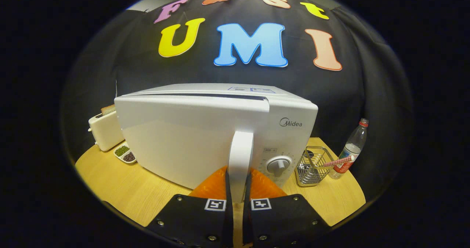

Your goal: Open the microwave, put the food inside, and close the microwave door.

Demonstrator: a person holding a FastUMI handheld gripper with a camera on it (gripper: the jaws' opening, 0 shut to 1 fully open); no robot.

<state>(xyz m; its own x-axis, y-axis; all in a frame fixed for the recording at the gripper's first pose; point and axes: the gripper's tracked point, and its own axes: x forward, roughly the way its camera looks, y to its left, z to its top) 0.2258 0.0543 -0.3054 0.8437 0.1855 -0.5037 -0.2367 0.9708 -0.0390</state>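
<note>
The claw [238,189] is pinching the upright handle [240,156] of the microwave [191,137], one finger pressed on each side of it, and the door [176,141] stands slightly ajar, a dark gap showing along its top edge, so I judge the opening step is under way. The next move calls for a steady pull swinging the door out on its hinge at nine o'clock. The microwave sits on the tabletop [110,182]; a small dish [125,153] of two foods lies at its nine o'clock by a toaster [104,130], with a wire basket [312,167] and bottle [350,150] at three o'clock
</note>
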